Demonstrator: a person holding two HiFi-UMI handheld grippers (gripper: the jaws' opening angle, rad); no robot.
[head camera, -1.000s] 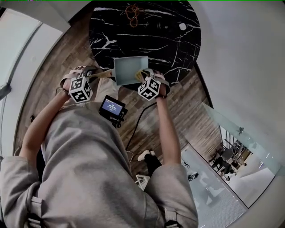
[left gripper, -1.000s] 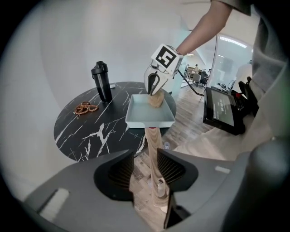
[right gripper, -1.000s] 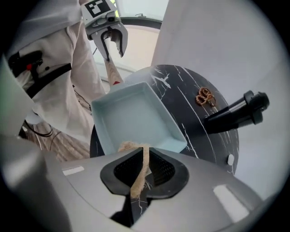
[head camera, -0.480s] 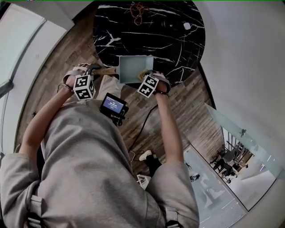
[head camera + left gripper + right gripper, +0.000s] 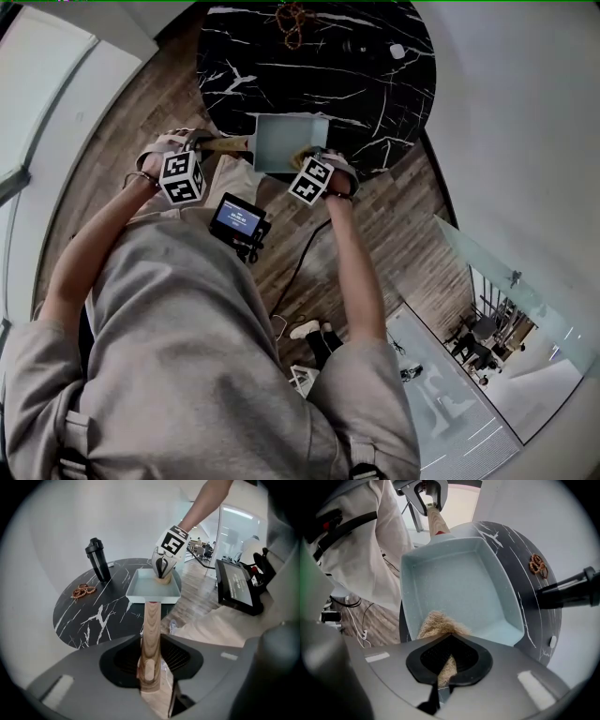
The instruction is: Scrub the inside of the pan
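A pale blue square pan [image 5: 281, 136] sits at the near edge of the round black marble table [image 5: 281, 66], its wooden handle [image 5: 222, 143] pointing left. My left gripper [image 5: 199, 145] has just been closing, and its jaws now clamp that handle [image 5: 151, 634]. My right gripper [image 5: 306, 159] points down into the pan's near right corner, shut on a tan fibre scrubber [image 5: 440, 623] that rests on the pan floor [image 5: 464, 583]. The left gripper view shows the right gripper [image 5: 162, 575] standing in the pan [image 5: 145, 592].
A string of brown beads [image 5: 292, 17] and a small white item [image 5: 397, 51] lie at the table's far side. A black shaker bottle [image 5: 98, 559] stands there too. A small screen device [image 5: 236, 220] hangs at the person's waist, over wooden floor.
The right gripper has moved further in over the pan with the scrubber and sunk toward the pan floor. The left gripper has barely shifted at the handle.
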